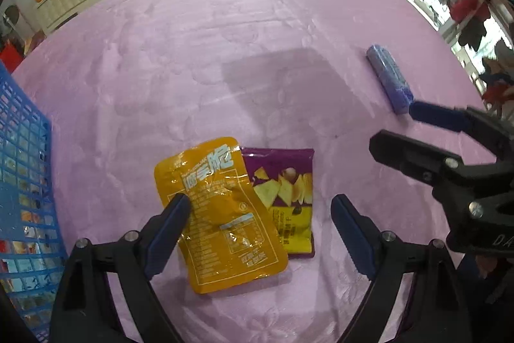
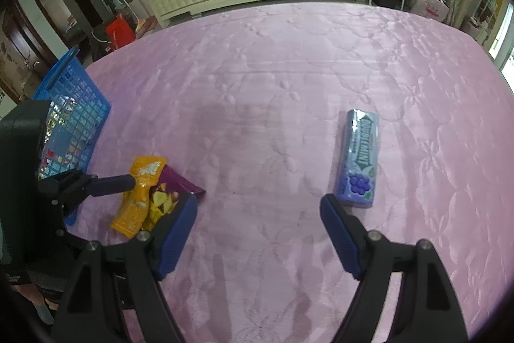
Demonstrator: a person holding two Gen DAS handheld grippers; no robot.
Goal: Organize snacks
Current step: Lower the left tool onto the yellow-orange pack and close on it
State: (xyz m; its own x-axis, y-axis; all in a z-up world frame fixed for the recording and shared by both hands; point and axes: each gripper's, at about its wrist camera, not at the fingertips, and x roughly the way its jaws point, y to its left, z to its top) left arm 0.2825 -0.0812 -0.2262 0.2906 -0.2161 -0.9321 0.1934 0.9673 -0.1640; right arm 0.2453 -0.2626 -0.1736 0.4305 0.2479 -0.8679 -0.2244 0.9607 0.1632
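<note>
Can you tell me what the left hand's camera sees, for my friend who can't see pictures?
The left gripper hangs open over a yellow snack pouch that lies partly on top of a purple chip bag on a pink tablecloth. A blue basket sits at the left edge, and a blue gum pack lies farther right.

Left gripper (image 1: 260,208) and right gripper (image 2: 258,209), jaws wide apart, angled steeply downward.

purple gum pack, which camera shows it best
The right wrist view: the purple gum pack lies close and face up, its lettering and grape picture clear. In the left wrist view it sits far right, small and slanted, label unreadable.
</note>
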